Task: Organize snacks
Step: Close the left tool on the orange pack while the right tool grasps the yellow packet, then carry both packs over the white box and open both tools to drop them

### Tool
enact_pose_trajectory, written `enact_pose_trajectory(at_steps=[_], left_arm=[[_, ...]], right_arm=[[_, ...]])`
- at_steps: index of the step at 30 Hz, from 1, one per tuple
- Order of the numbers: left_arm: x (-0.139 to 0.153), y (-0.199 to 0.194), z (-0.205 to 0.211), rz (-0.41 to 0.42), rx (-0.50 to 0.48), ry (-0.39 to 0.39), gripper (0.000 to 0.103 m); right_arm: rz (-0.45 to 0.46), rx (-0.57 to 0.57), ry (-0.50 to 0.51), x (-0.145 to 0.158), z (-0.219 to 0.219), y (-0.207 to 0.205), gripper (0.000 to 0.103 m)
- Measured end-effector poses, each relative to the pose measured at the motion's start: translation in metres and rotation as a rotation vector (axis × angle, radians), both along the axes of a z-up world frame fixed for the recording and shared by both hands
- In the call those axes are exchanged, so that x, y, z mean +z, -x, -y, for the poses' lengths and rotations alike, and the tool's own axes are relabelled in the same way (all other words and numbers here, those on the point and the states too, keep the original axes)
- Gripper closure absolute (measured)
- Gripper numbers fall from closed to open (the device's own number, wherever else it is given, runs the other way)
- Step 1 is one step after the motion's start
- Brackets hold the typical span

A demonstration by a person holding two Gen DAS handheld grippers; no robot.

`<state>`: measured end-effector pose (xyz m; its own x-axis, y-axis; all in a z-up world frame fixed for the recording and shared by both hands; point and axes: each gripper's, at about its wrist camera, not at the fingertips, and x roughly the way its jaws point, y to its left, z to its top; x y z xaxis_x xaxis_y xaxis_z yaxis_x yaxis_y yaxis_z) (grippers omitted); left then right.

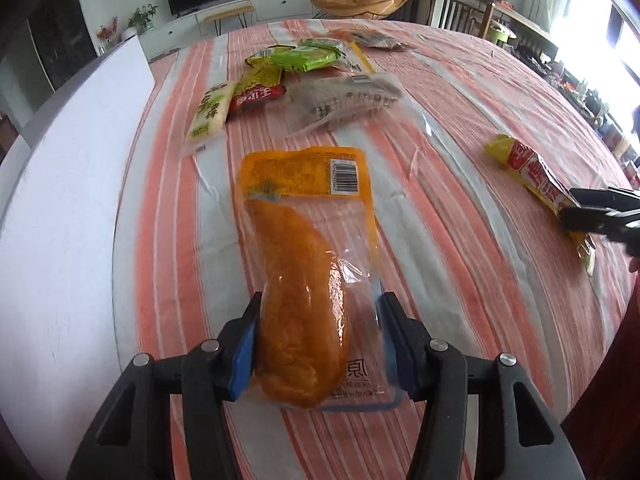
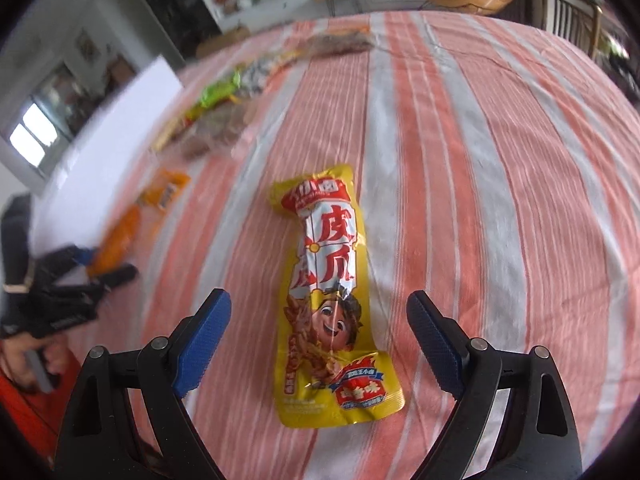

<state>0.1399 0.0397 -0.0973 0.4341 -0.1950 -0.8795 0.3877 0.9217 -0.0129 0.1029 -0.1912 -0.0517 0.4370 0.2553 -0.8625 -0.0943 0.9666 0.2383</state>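
Note:
An orange snack pack (image 1: 304, 240) with a clear wrapper lies lengthwise on the striped tablecloth (image 1: 460, 128). My left gripper (image 1: 320, 308) is closed around its near end, with both blue pads against its sides. The same pack (image 2: 132, 224) and left gripper (image 2: 100, 268) show blurred at the left of the right wrist view. A long yellow snack pack (image 2: 328, 280) lies flat between the fingers of my right gripper (image 2: 320, 312), which stands open with both pads clear of it. In the left wrist view that right gripper (image 1: 596, 212) hangs over the yellow pack (image 1: 532, 176).
Several more snack packs (image 1: 280, 76) are heaped at the far left of the table, a clear one with grey contents (image 1: 344, 100) among them. A white board (image 1: 60, 200) stands along the table's left side. A person's red sleeve (image 2: 24, 408) is at the lower left.

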Motion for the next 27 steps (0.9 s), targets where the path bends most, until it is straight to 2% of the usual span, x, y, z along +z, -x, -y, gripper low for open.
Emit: enact_pose_trajectory(at_steps=[1, 2, 3, 5, 6, 8, 11, 14, 15, 18, 20, 24, 27], left_arm=[[0.001, 0.003, -0.003, 0.003, 0.009, 0.015, 0.048], [0.001, 0.005, -0.006, -0.002, 0.017, 0.043, 0.048], [0.002, 0.010, -0.010, -0.006, 0.027, 0.084, 0.049], [0.005, 0.019, -0.014, -0.005, 0.042, 0.158, 0.049], [0.011, 0.025, -0.018, 0.002, 0.049, 0.201, 0.049], [0.021, 0.032, -0.023, 0.011, 0.058, 0.274, 0.049], [0.048, 0.040, -0.039, 0.039, 0.081, 0.395, 0.049], [0.077, 0.038, -0.064, 0.083, 0.111, 0.463, 0.049], [0.086, 0.037, -0.076, 0.101, 0.127, 0.474, 0.048], [0.108, 0.034, -0.122, 0.149, 0.199, 0.458, 0.048], [0.116, 0.031, -0.157, 0.179, 0.270, 0.399, 0.048], [0.116, 0.025, -0.232, 0.184, 0.435, 0.304, 0.048], [0.108, 0.023, -0.269, 0.186, 0.532, 0.205, 0.042]], right_arm=[[-0.031, 0.016, 0.033, -0.003, -0.006, -0.004, 0.013], [-0.023, 0.032, 0.079, -0.003, -0.010, -0.004, 0.025], [-0.022, 0.049, 0.156, -0.002, -0.016, -0.005, 0.049], [-0.034, 0.082, 0.242, -0.002, -0.026, -0.003, 0.052], [-0.042, 0.077, 0.227, -0.002, -0.024, -0.001, 0.052], [-0.059, 0.041, 0.161, 0.000, -0.013, 0.000, 0.053], [-0.060, -0.063, -0.055, 0.010, 0.011, 0.003, 0.053], [-0.034, -0.101, -0.280, 0.032, 0.013, -0.002, 0.053], [-0.027, -0.093, -0.324, 0.040, 0.006, -0.007, 0.053], [-0.001, -0.024, -0.430, 0.074, -0.033, -0.021, 0.053], [0.016, 0.054, -0.489, 0.096, -0.074, -0.030, 0.053], [0.026, 0.249, -0.584, 0.136, -0.185, -0.045, 0.053], [0.024, 0.367, -0.578, 0.148, -0.269, -0.054, 0.052]])
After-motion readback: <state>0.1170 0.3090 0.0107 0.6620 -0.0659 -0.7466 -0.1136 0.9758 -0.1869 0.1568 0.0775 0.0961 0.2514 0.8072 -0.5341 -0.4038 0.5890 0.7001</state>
